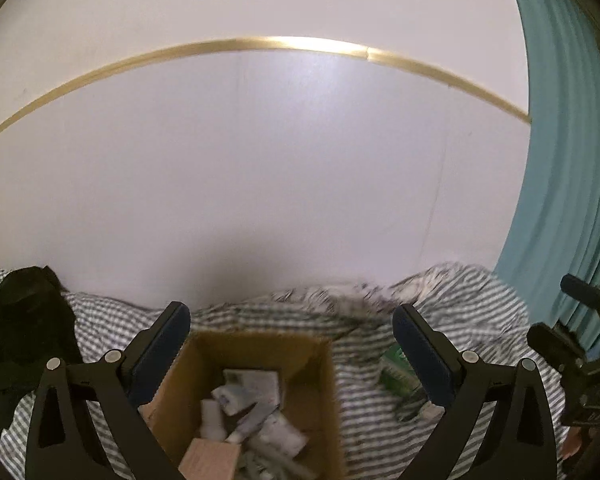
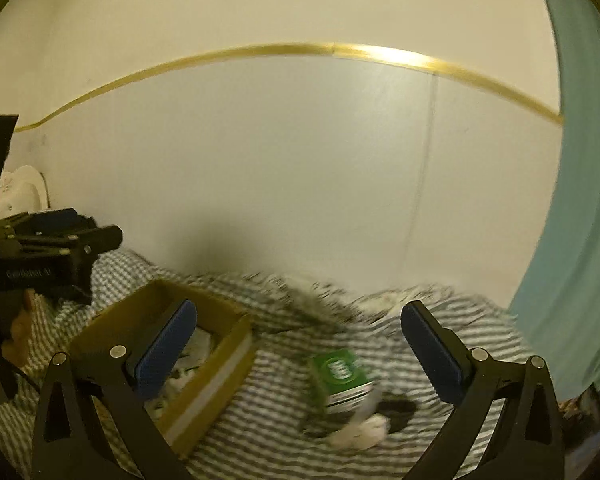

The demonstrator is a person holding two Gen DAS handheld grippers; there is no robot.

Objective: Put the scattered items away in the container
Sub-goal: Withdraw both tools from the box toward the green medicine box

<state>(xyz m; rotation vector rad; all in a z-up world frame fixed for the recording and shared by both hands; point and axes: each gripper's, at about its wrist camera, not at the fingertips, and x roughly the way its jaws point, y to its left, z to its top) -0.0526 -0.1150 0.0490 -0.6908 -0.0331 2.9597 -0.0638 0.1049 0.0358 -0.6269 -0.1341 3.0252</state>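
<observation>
A brown cardboard box [image 1: 316,364] sits on a striped bed sheet [image 1: 480,320], holding several white tubes, packets and a small bottle [image 1: 212,420]. My left gripper [image 1: 292,344] is open and empty, hovering over the box. A green and white carton [image 2: 340,376] lies on the sheet to the right of the box [image 2: 212,380]; it also shows in the left wrist view [image 1: 396,372]. My right gripper [image 2: 300,340] is open and empty, above the carton. A white crumpled item [image 2: 364,428] lies beside the carton.
A white wall [image 1: 260,160] with a gold strip stands close behind the bed. A teal curtain [image 1: 572,160] hangs at the right. A black bundle [image 1: 20,320] lies at the left. The left gripper body [image 2: 40,256] shows left of the box in the right wrist view.
</observation>
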